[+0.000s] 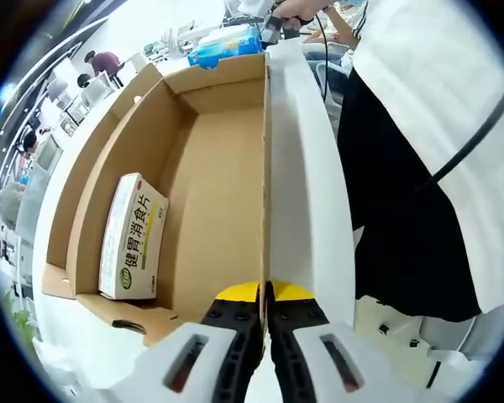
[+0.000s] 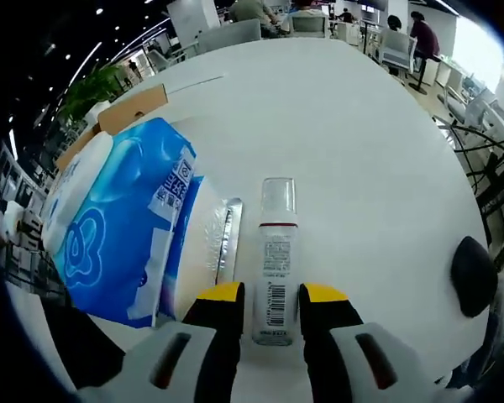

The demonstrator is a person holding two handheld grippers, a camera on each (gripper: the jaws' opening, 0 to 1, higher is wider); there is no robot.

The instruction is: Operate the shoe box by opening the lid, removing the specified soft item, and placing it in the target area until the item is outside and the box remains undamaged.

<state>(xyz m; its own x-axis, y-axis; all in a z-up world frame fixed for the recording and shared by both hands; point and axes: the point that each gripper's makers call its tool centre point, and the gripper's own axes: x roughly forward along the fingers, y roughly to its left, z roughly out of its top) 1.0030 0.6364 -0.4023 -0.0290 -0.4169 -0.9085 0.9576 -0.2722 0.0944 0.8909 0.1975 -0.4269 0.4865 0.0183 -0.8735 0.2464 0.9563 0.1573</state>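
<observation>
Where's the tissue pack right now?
In the right gripper view, the tissue pack lies on the white table, outside the box, just left of the small bottle between the right gripper's jaws.

A small clear-capped bottle [image 2: 275, 269] lies on the white table [image 2: 361, 151], with a dark rounded object [image 2: 473, 274] near the table's edge. Farther back stand chairs [image 2: 227, 35], seated people [image 2: 420, 38] and a green plant [image 2: 97, 88].
</observation>
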